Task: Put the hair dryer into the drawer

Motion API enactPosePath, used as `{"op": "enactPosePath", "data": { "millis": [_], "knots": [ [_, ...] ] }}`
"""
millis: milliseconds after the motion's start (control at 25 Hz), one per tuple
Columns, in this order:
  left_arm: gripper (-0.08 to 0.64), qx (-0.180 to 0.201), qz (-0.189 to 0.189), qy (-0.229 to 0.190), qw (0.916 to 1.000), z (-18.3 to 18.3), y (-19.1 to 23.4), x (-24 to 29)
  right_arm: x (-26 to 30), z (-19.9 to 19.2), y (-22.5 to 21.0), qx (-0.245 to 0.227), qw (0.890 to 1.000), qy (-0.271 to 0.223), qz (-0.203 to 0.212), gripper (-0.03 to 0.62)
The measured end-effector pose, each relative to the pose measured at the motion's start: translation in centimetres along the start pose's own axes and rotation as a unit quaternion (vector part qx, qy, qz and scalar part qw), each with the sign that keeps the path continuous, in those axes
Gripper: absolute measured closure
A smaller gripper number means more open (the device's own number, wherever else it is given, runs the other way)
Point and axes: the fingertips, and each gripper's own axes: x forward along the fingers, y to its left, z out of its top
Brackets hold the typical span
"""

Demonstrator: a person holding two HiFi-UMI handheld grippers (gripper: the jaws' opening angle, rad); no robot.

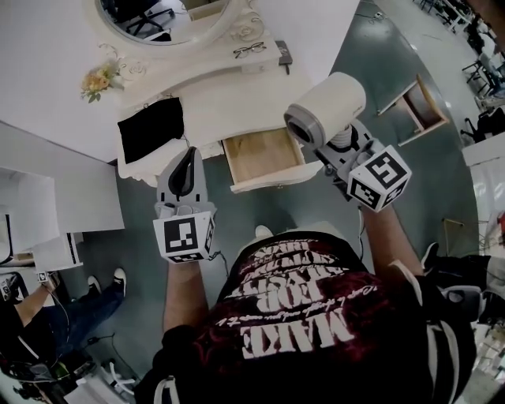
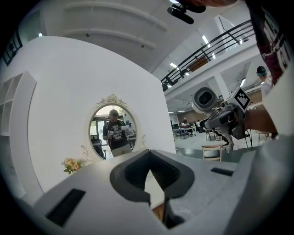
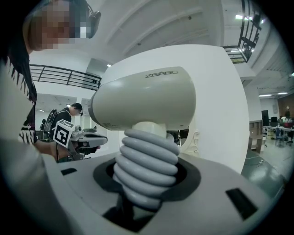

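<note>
With right claw point(image 3: 147, 181) clamped on hair dryer point(image 3: 147, 98) handle, left claw point(image 2: 150, 158) together, empty: risks clipping drawer point(image 1: 272, 180) rim, top-heavy tilting.

White desk point(image 1: 211, 88) carrying an oval mirror point(image 1: 170, 17), yellow flowers point(image 1: 98, 80), eyeglasses point(image 1: 249, 50), a black cloth point(image 1: 151, 128), wooden chair point(image 1: 416, 105) nearby

The drawer point(image 1: 264, 158) juts out before the dressing table point(image 1: 205, 83). My left gripper point(image 1: 187, 162) lies left of it, and the hair dryer point(image 1: 323, 109), in my right gripper point(image 1: 341, 140), is right of it.
</note>
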Motion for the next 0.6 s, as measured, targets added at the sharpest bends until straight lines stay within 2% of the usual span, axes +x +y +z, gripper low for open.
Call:
{"op": "enactPosePath", "data": {
  "millis": [280, 600],
  "knots": [
    [0.555, -0.011, -0.014, -0.008, 0.9998, 0.0, -0.2, 0.1, -0.3, 0.5, 0.3, 0.000, 1.000, -0.001, -0.007, 0.411],
    [0.555, -0.017, -0.019, 0.009, 0.9996, -0.9, -0.6, 0.8, 0.6, -1.0, 0.5, 0.008, 1.000, 0.013, 0.007, 0.411]
  ]
}}
